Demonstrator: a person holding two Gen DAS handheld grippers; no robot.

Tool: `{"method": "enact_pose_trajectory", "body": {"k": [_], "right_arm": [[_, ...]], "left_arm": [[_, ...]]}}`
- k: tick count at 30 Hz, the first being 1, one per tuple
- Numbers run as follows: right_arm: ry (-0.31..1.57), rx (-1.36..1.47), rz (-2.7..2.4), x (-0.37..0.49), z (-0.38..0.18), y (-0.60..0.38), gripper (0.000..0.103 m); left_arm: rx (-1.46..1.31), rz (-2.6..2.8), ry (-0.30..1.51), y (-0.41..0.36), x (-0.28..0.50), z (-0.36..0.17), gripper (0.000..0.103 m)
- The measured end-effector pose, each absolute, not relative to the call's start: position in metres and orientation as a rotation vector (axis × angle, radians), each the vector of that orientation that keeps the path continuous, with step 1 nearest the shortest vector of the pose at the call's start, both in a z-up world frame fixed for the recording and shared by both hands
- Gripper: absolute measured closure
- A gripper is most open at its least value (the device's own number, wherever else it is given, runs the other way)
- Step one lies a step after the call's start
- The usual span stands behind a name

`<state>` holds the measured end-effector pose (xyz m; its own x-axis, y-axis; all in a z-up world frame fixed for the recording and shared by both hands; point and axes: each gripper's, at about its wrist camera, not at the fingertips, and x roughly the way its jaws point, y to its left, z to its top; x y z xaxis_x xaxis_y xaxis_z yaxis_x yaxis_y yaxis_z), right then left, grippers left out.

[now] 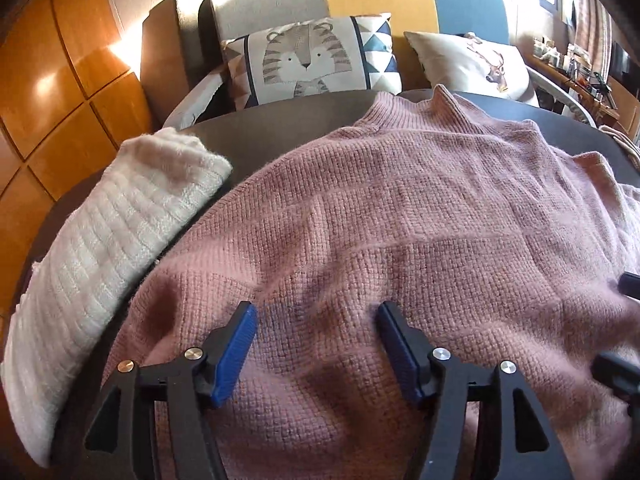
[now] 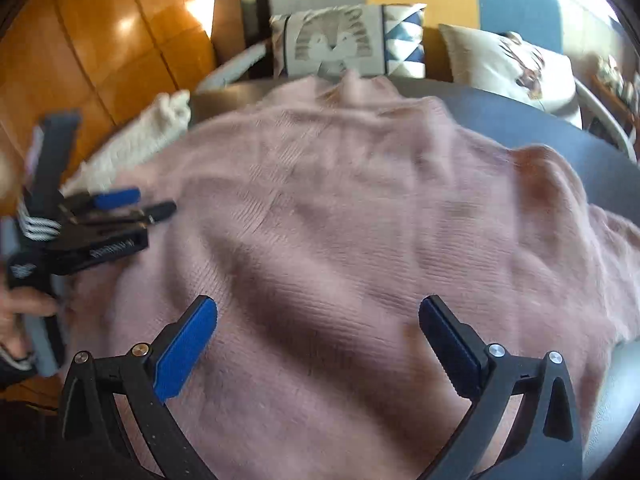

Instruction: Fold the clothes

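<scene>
Left wrist view: left gripper (image 1: pixel 316 344) hangs over the pink sweater (image 1: pixel 400 232), jaws apart, nothing between the blue pads (image 1: pixel 236 352). Sweater lies spread on the dark table (image 1: pixel 280 128), collar toward 12 o'clock. At 9 o'clock, a folded white knit (image 1: pixel 112 240) touches its edge. Beyond at 12, a tiger cushion (image 1: pixel 308 60) and deer cushion (image 1: pixel 476 64). Right wrist view, blurred: right gripper (image 2: pixel 318 340) stands released over the same sweater, empty.

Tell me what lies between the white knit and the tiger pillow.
Only bare dark table, seen in the left wrist view: the white knit stops short of the far edge, and the tiger pillow sits beyond it.
</scene>
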<state>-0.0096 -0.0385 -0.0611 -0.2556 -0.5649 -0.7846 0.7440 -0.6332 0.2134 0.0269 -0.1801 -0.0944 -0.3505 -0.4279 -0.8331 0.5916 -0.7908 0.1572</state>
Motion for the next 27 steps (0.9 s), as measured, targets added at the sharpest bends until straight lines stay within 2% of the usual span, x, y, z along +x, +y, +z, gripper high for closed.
{"method": "enact_pose_trajectory", "body": {"k": [3,6,10,15,17,20,24,27], "right_arm": [[0.161,1.128,-2.134,-0.056,-0.042,0.033,0.000],[0.150,1.198,-2.339,-0.117,-0.032,0.115,0.000],[0.217,1.298,-2.577,-0.202,-0.036,0.200,0.000],[0.401,1.453,-2.595,-0.278,-0.066,0.238,0.000],[0.402,1.502,-2.555,-0.286,-0.079,0.249,0.000],[0.210,1.523,-2.523,-0.281,-0.086,0.272,0.000],[0.257,1.510,-2.535,-0.244,-0.086,0.290,0.000],[0.194,1.480,-2.588,-0.215,-0.083,0.305,0.000]], "left_arm": [[1.281,-2.181,0.189,-0.165,0.005,-0.086,0.040],[1.303,-2.298,0.148,-0.133,-0.033,-0.078,0.040],[1.334,-2.453,0.129,-0.090,-0.093,-0.075,0.040],[1.371,-2.438,0.132,-0.076,-0.156,-0.087,0.040],[1.372,-2.422,0.136,-0.081,-0.175,-0.091,0.040],[1.333,-2.404,0.126,-0.089,-0.194,-0.094,0.038],[1.293,-2.373,0.132,-0.096,-0.209,-0.098,0.038],[1.280,-2.380,0.097,-0.097,-0.216,-0.101,0.036]]}}
